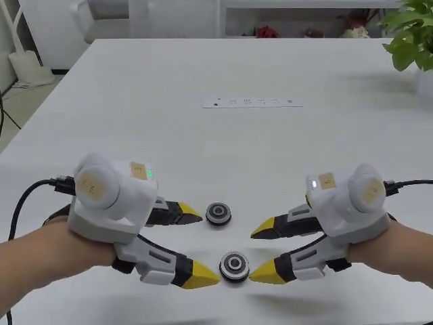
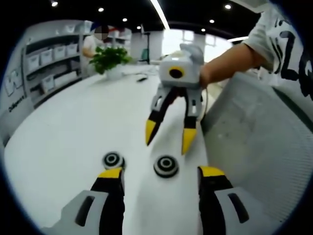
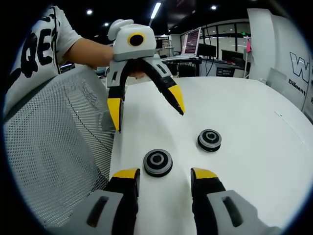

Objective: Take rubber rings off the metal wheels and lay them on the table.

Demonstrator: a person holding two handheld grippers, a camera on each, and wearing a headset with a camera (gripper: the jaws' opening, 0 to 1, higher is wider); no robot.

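Both wheels are on the table (image 1: 203,149), dark rubber rings on them.

Head view: near wheel (image 1: 234,265) sits between the tips of left gripper (image 1: 196,245) and right gripper (image 1: 260,252), touching neither. Second wheel (image 1: 218,213) is at its 11 o'clock. Both claws are wide, holding nothing.

Head view adds a flat white strip (image 1: 252,103) at 12 and a plant (image 1: 409,34) at 1.

Left gripper view adds shelf bins (image 2: 46,63), contents can't tell.

Right gripper view adds a mesh chair back (image 3: 54,147), monitors (image 3: 190,41) and wall lettering (image 3: 298,63): big "W", the rest unreadable.
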